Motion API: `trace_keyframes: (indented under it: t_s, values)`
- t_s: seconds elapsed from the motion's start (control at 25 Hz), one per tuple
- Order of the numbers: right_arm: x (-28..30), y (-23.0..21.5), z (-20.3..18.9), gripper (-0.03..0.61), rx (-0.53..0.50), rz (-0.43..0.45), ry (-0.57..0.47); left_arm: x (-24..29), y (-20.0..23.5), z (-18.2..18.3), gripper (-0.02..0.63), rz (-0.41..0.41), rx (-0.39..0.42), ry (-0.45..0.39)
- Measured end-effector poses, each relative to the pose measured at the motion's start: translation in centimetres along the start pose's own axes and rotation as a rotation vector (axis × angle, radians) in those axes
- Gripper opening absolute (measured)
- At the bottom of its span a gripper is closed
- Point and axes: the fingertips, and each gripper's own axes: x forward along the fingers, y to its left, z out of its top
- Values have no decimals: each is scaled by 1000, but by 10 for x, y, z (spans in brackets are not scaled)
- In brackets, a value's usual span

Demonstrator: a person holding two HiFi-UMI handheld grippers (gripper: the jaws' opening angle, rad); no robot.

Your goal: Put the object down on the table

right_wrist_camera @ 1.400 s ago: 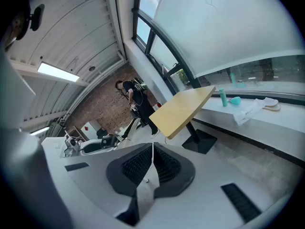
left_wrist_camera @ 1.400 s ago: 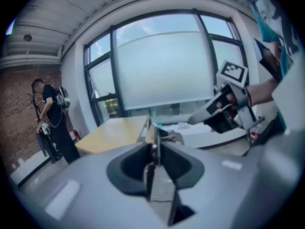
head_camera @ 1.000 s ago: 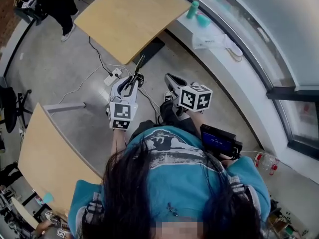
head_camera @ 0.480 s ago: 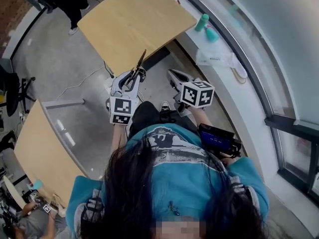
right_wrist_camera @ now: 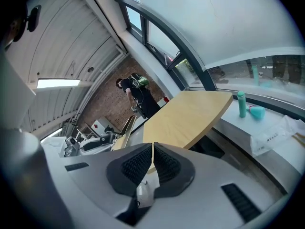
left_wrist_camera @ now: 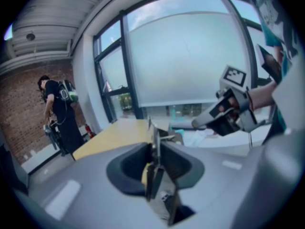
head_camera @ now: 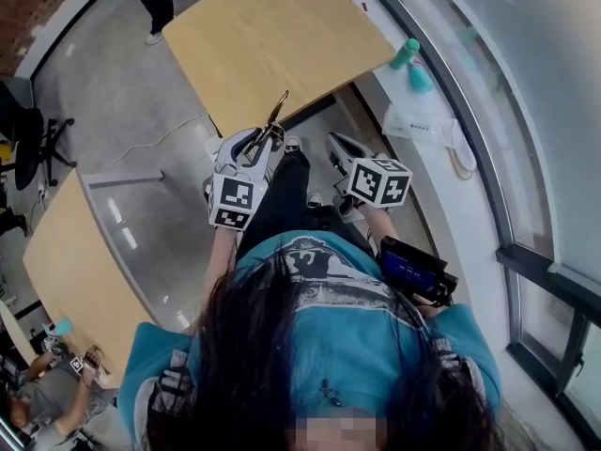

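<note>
Left gripper (left_wrist_camera: pixel 155 170) clenched on pliers (left_wrist_camera: pixel 156 144): handles between pads, nose pointing forward toward wooden table (head_camera: pixel 272 36). Pliers held in air at table's near edge, not resting on tabletop. Right gripper (right_wrist_camera: pixel 152 157): jaws pressed together, nothing between. It is held beside left gripper, not touching.

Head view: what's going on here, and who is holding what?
A person stands facing a wooden table with a claw in each hand. The left claw is shut on a plier-like tool, held up in the air with its tip pointing at the table's near edge. The right claw is shut and empty, alongside the left one. The tool is not yet on the table.
</note>
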Motion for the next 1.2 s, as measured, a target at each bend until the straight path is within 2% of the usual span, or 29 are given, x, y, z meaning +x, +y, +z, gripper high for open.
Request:
trace_keyframes:
  t_s: [0.16,0.48,0.8,1.0,1.2]
  values:
    - [29,-7,24,18,1,-12,6,31,33,5,89,-9,-2,-4]
    - [106,-39,102,18,17,-68,3,129,122,21,89,-57,15,17]
    - [112,-30,132,18,0,-78,-14,165,170,48,89,-45,128,13]
    - [164,-55,155,18,14,-93,40,253,225,44,89,-62,194,65]
    - [189,-67,152,18,19,-105,101,324,260,28,89,-78,270,140]
